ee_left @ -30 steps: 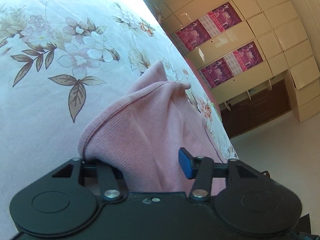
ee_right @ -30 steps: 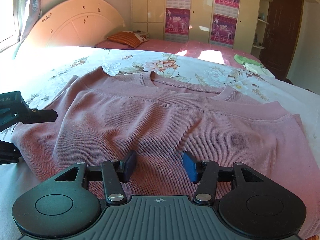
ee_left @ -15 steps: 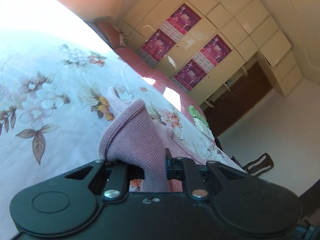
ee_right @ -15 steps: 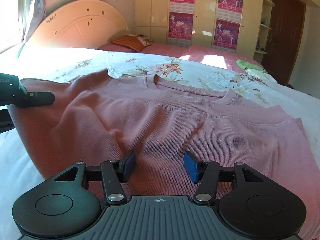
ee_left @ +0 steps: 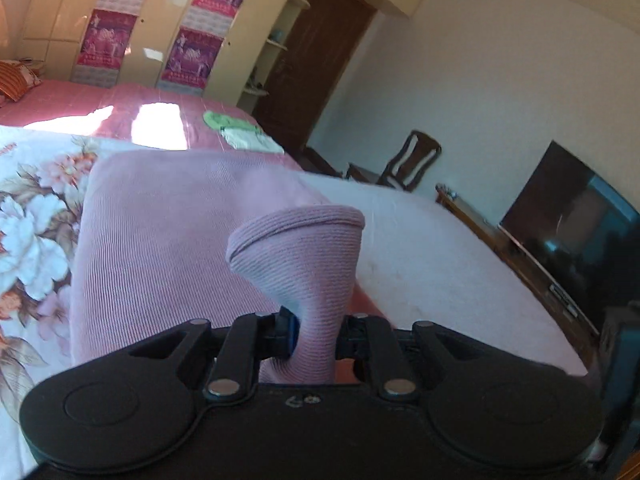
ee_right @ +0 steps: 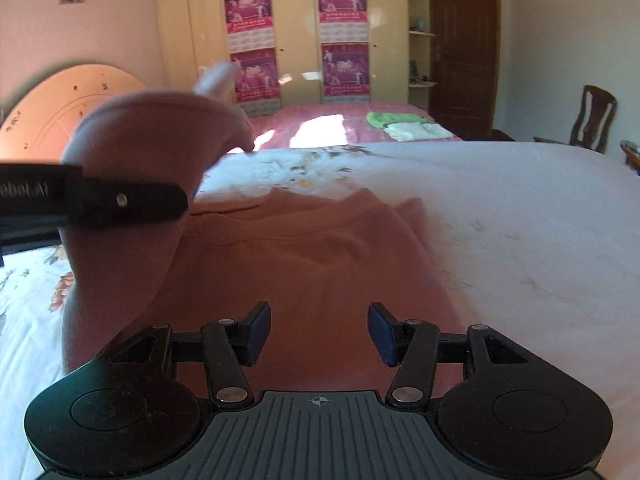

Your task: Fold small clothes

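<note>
The pink sweater [ee_right: 312,264] lies spread on the flowered bedsheet [ee_right: 520,208], near the front edge of the bed, its ribbed knit filling the lower middle of the right wrist view. One part of it, a sleeve or side panel, is lifted off the sheet and stands up as a tall fold at the left of that view, blurred along its top edge.

The left gripper [ee_left: 314,334] has its jaws pressed together on that raised fabric: in the left wrist view a bunched neck of pink knit rises from between the two pads and flares out above them into a rounded hem. The blue pad [ee_left: 291,330] on one side presses into the cloth. From the right wrist view the same gripper shows as a dark bar crossing the raised fold at the left.

The right gripper [ee_right: 319,334] hovers over the flat part of the sweater with its jaws about half spread. Nothing sits between its blue pads, and whether they touch the cloth below cannot be told.

Farther back lie a green cloth [ee_right: 394,118] on a red bed cover [ee_right: 320,114], a wardrobe with posters [ee_right: 296,32], a brown door [ee_right: 464,40], a chair [ee_right: 592,120] and a television [ee_left: 576,232]
</note>
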A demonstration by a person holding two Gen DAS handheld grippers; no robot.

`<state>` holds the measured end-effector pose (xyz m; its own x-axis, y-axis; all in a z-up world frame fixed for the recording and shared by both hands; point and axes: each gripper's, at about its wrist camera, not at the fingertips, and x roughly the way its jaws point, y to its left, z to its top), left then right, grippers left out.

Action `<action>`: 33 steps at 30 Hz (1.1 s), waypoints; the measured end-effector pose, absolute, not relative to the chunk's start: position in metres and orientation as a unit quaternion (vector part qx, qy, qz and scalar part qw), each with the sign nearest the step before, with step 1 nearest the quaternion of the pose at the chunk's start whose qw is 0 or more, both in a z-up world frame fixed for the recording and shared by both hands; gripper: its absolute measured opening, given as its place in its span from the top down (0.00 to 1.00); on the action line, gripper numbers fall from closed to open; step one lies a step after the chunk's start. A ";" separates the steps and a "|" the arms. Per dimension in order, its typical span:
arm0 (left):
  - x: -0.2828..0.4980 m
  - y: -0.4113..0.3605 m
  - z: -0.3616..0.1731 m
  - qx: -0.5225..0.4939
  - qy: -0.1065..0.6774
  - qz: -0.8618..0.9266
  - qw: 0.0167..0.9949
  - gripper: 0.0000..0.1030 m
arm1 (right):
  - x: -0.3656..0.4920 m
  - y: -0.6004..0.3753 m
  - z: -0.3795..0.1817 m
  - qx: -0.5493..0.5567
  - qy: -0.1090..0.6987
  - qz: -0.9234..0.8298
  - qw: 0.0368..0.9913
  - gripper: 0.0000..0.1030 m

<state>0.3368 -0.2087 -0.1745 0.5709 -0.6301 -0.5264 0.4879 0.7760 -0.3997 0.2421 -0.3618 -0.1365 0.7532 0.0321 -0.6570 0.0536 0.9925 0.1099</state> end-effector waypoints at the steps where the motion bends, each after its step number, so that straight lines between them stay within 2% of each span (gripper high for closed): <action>1: 0.338 -0.219 -0.186 -0.091 0.361 -0.321 0.871 0.83 | 0.238 -0.371 -0.137 0.065 0.356 -0.014 0.932 0.48; 2: 0.339 -0.226 -0.194 -0.080 0.383 -0.321 0.863 0.76 | 0.232 -0.379 -0.136 0.072 0.359 -0.021 0.930 0.48; 4: 0.334 -0.231 -0.204 -0.060 0.400 -0.322 0.856 0.71 | 0.224 -0.392 -0.135 0.084 0.364 -0.027 0.927 0.48; 6: 0.326 -0.225 -0.199 -0.061 0.392 -0.337 0.854 0.43 | 0.216 -0.401 -0.130 0.098 0.363 -0.025 0.926 0.48; 7: 0.323 -0.223 -0.194 -0.062 0.390 -0.340 0.853 0.25 | 0.214 -0.404 -0.128 0.105 0.362 -0.024 0.926 0.48; 8: 0.319 -0.220 -0.186 -0.062 0.384 -0.346 0.854 0.23 | 0.213 -0.408 -0.124 0.115 0.360 -0.024 0.925 0.48; 13: 0.312 -0.183 -0.158 -0.098 0.350 -0.335 0.869 0.22 | 0.219 -0.421 -0.109 0.163 0.354 -0.003 0.921 0.46; 15: 0.316 -0.165 -0.153 -0.111 0.337 -0.291 0.888 0.22 | 0.231 -0.420 -0.108 0.178 0.355 0.019 0.918 0.34; 17: 0.326 -0.149 -0.156 -0.118 0.333 -0.250 0.901 0.24 | 0.241 -0.415 -0.110 0.192 0.364 0.041 0.911 0.30; 21: 0.349 -0.129 -0.170 -0.118 0.355 -0.188 0.908 0.30 | 0.269 -0.401 -0.123 0.205 0.390 0.070 0.895 0.30; 27: 0.353 -0.117 -0.193 -0.120 0.377 -0.167 0.903 0.31 | 0.293 -0.400 -0.146 0.246 0.416 0.082 0.872 0.31; 28: 0.352 -0.117 -0.196 -0.120 0.378 -0.166 0.903 0.31 | 0.294 -0.398 -0.146 0.244 0.416 0.085 0.872 0.31; 29: 0.352 -0.118 -0.197 -0.122 0.378 -0.166 0.902 0.31 | 0.296 -0.396 -0.145 0.242 0.415 0.091 0.872 0.44; 30: 0.351 -0.117 -0.198 -0.125 0.378 -0.167 0.902 0.31 | 0.297 -0.394 -0.144 0.244 0.418 0.100 0.869 0.64; 33: 0.351 -0.118 -0.197 -0.122 0.378 -0.168 0.902 0.30 | 0.297 -0.393 -0.143 0.246 0.422 0.111 0.866 0.66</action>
<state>0.3506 -0.1178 -0.1973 0.6569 -0.3962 -0.6415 0.2108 0.9134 -0.3482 0.2975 -0.3929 -0.1432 0.6191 0.3990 -0.6764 0.0160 0.8547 0.5189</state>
